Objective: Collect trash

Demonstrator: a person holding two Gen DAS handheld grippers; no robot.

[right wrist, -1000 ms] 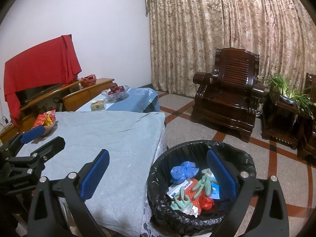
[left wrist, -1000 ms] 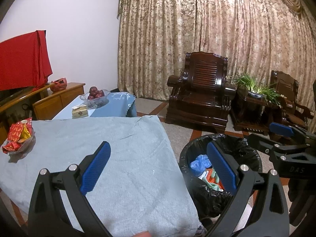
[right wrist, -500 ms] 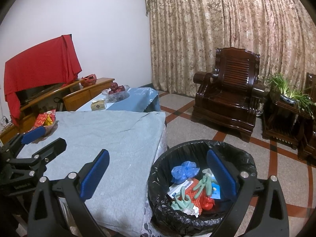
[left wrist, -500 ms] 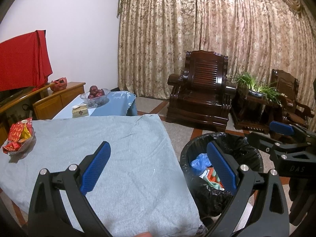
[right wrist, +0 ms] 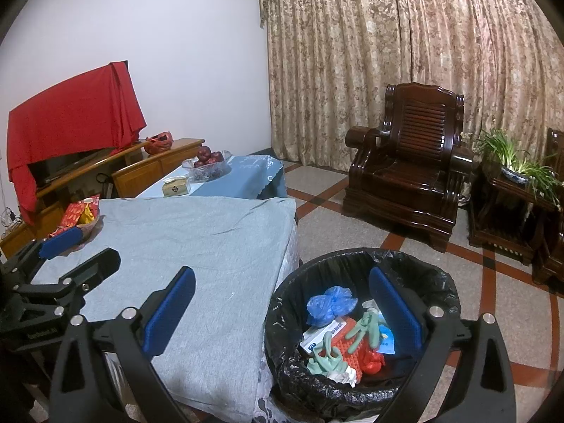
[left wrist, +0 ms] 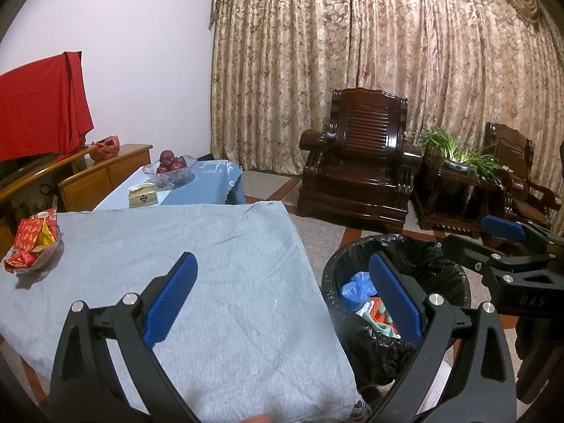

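Note:
A bin with a black liner (right wrist: pixel 433 275) stands on the floor right of the table and holds a blue bag (right wrist: pixel 329 305), a green glove, red and white scraps. It also shows in the left wrist view (left wrist: pixel 433 253). My left gripper (left wrist: pixel 283 298) is open and empty above the table's right edge. My right gripper (right wrist: pixel 282 312) is open and empty above the bin's left rim. A table under a grey cloth (right wrist: pixel 197 239) lies to the left.
A bowl with red and yellow packets (left wrist: pixel 31 243) sits at the table's far left. A blue-clothed table behind holds a fruit bowl (left wrist: pixel 171 167) and a tissue box (left wrist: pixel 142 194). Dark wooden armchairs (right wrist: pixel 409 176) and a plant stand (right wrist: pixel 514 194) are beyond.
Both grippers have drifted slightly; the views shifted a little. Both stay open and empty.

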